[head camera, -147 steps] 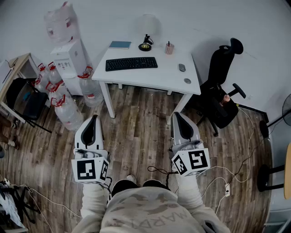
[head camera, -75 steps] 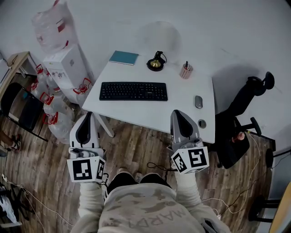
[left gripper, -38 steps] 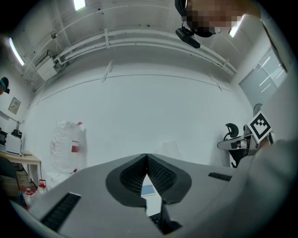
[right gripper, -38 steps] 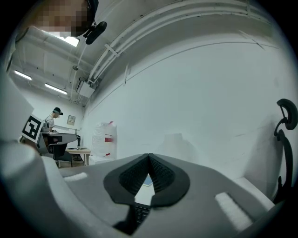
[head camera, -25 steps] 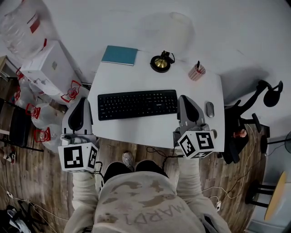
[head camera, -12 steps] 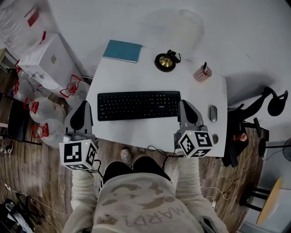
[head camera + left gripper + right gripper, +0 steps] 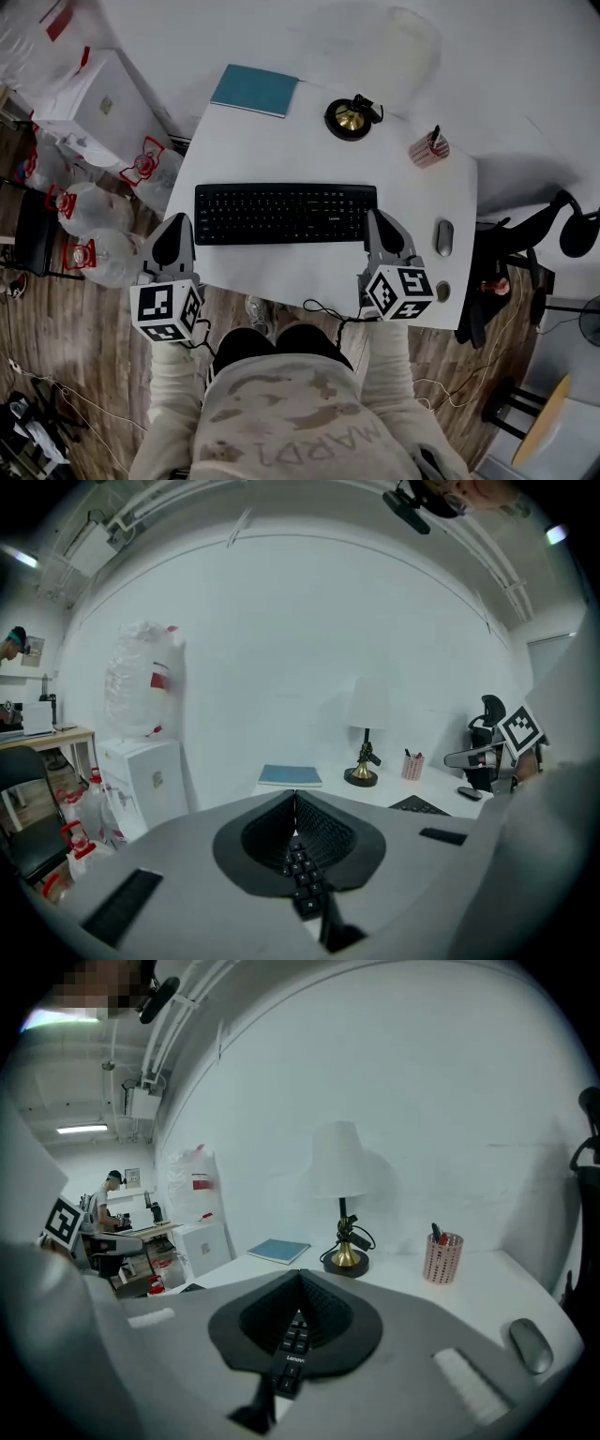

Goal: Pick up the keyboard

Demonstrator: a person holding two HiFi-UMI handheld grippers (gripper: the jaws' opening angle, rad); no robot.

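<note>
Head view had the keyboard [image 7: 285, 213] lying flat on the white desk [image 7: 309, 281], roughly mid-desk, with the mouse [image 7: 444, 237] off to its right and the lamp base [image 7: 350, 117], pen cup [image 7: 429, 148] and blue notebook [image 7: 254, 90] further back. So nothing was lifted yet, far as I could see.

The left gripper [image 7: 175, 223] sat just off the keyboard's left end, out past the desk's left edge. The right gripper [image 7: 380, 218] was right up against the keyboard's right end, and I honestly couldn't tell if it was touching or only just beside it.

Both gripper views showed the jaws pressed together with nothing between the pads. All you saw of the keyboard there was a strip of black keys through the little gap below the closed jaws, so it was in front of each gripper, not in it.

My read on progress: the approach part looked basically done, one gripper at each end. The actual pickup was all still to do. Jaws would need to open up, get around or under the keyboard's ends, close on it, and then lift it level off the desk.
</note>
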